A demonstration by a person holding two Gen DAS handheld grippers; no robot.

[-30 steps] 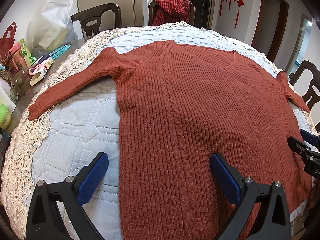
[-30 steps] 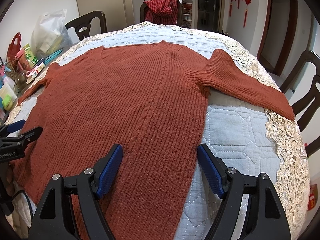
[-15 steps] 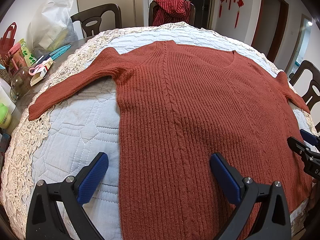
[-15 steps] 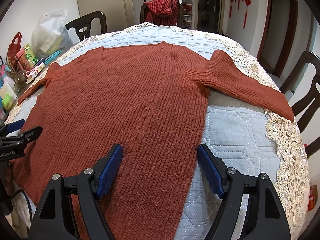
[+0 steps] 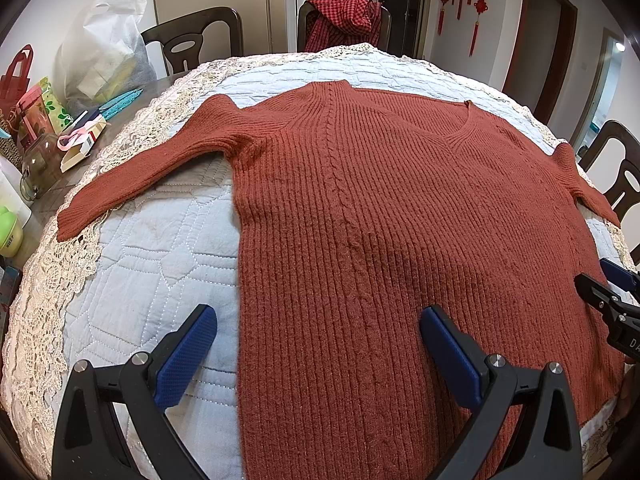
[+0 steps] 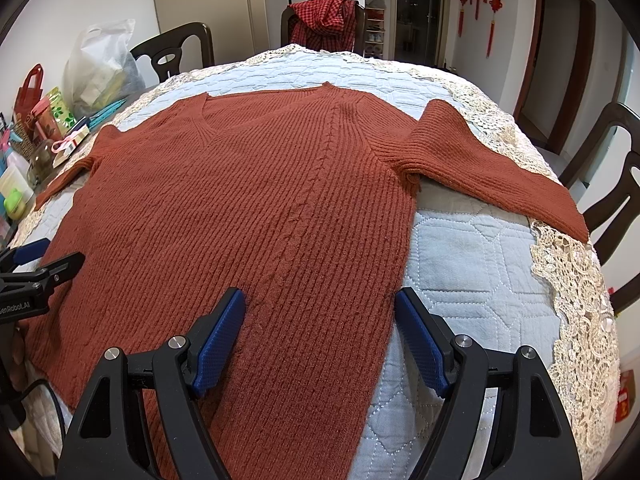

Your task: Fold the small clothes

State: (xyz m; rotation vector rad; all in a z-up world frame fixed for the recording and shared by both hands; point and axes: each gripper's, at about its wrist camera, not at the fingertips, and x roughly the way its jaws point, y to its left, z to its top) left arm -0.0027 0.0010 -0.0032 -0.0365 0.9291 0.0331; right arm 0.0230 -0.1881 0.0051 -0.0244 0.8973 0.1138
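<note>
Currently the sweater lies flat mid-table, unfolded, with left gripper and right gripper both wide open, gripping nothing; pinching the quilted cover beneath would drag it.

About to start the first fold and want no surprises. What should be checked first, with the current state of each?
1. Rust-red ribbed knit sweater lies flat: ok.
2. Both sleeves spread out, left sleeve, right sleeve: ok.
3. Left gripper open and empty: ok.
4. Right gripper open and empty: ok.
5. Pale blue quilted cloth bare beside the sweater: ok.
6. Hem edge nearest the grippers: cannot tell.
</note>
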